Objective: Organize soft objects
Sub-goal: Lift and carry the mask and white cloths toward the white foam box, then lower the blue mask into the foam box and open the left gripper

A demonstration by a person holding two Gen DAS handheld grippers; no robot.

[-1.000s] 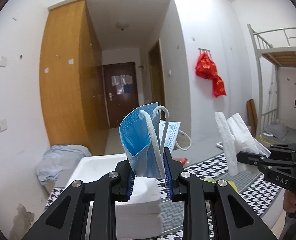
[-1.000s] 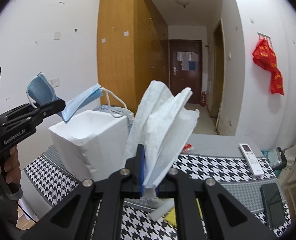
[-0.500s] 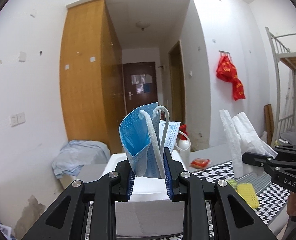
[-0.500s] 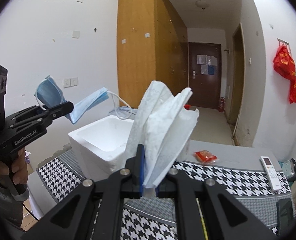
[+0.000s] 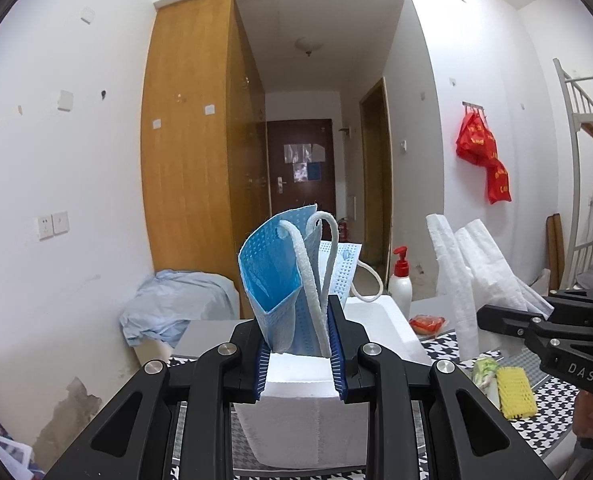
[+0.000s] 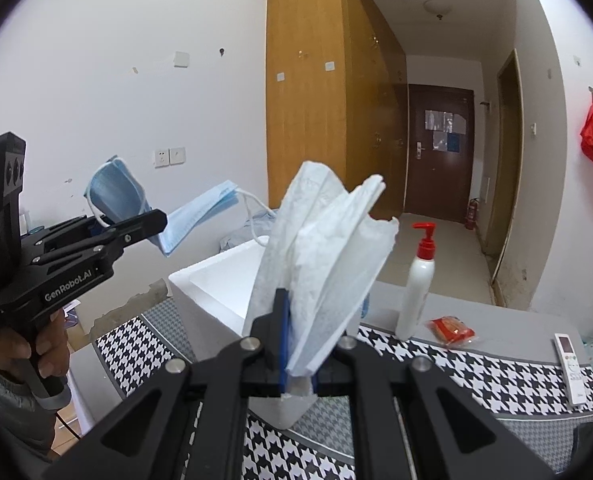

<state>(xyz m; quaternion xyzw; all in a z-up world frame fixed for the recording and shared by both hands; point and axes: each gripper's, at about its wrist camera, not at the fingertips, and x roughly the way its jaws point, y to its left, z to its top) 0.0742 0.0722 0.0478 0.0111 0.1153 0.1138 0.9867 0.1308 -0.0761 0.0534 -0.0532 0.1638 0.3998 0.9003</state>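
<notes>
Above foam box (image 5: 380,322), nearer now: left gripper (image 5: 298,354) clamps masks (image 5: 280,276), right gripper (image 6: 298,372) clamps tissue (image 6: 328,256)

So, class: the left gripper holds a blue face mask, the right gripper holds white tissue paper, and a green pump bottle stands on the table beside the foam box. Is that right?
Not quite. The pump bottle is white with a red pump, not green; the right wrist view shows it. The rest holds: the left gripper holds the blue face mask, the right gripper holds the white tissue paper, and the bottle stands beside the foam box.
</notes>
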